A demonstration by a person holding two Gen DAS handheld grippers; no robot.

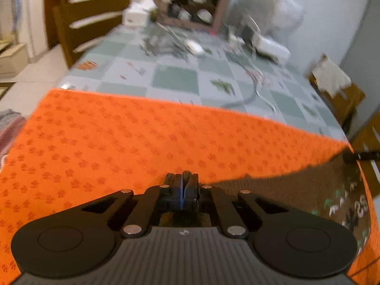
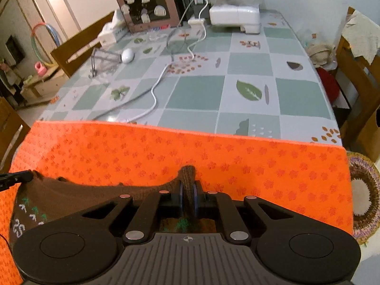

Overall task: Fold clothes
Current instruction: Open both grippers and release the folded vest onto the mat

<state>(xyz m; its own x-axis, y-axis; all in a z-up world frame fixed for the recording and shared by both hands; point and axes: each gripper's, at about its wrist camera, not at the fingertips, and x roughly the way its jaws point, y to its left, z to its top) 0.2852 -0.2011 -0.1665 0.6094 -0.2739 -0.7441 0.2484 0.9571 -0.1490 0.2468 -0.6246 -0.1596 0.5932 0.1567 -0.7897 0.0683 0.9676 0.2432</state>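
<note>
A brown knit garment [image 2: 71, 197] with white and green patterning hangs stretched between my two grippers above an orange mat [image 2: 237, 156]. In the right wrist view my right gripper [image 2: 188, 185] is shut on a bunched edge of it, and the left gripper's tip [image 2: 19, 178] pinches its far left corner. In the left wrist view, which is blurred, my left gripper [image 1: 182, 178] is shut with a bit of knit fabric at its tips. From there the garment [image 1: 296, 194] runs off to the right toward the other gripper's tip [image 1: 358, 156].
The orange mat covers the near end of a green-checked table [image 2: 249, 95]. Beyond it lie a white cable [image 2: 154, 95], a white mouse [image 2: 127, 55], a white appliance [image 2: 235, 15] and a box [image 2: 144, 2]. Wooden chairs [image 2: 78, 45] stand on both sides.
</note>
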